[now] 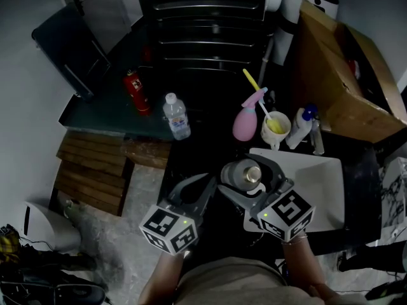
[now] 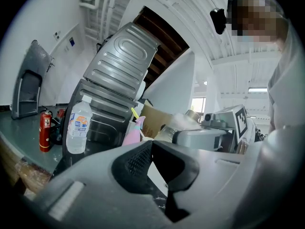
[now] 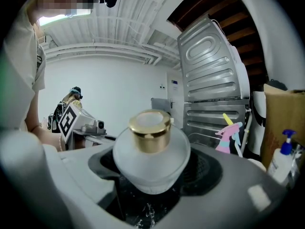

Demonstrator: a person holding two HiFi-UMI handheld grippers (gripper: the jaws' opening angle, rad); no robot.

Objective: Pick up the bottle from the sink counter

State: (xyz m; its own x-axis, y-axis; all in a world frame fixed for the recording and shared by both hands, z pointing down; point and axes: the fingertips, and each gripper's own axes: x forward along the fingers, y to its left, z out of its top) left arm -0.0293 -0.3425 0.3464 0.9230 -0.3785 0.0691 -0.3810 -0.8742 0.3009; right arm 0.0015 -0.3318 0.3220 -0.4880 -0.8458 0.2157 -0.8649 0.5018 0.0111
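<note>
A squat frosted-glass bottle with a gold cap sits upright between the jaws of my right gripper, which is shut on its body. In the head view it is over the dark counter, by the left edge of the white sink. Whether it rests on the counter or hangs above it I cannot tell. My left gripper is just left of the bottle, apart from it. Its jaw tips meet with nothing between them.
Along the counter's back stand a clear water bottle, a red extinguisher, a pink spray bottle, a cup with a yellow brush and a white pump bottle. A cardboard box is at the right, a ribbed metal appliance behind.
</note>
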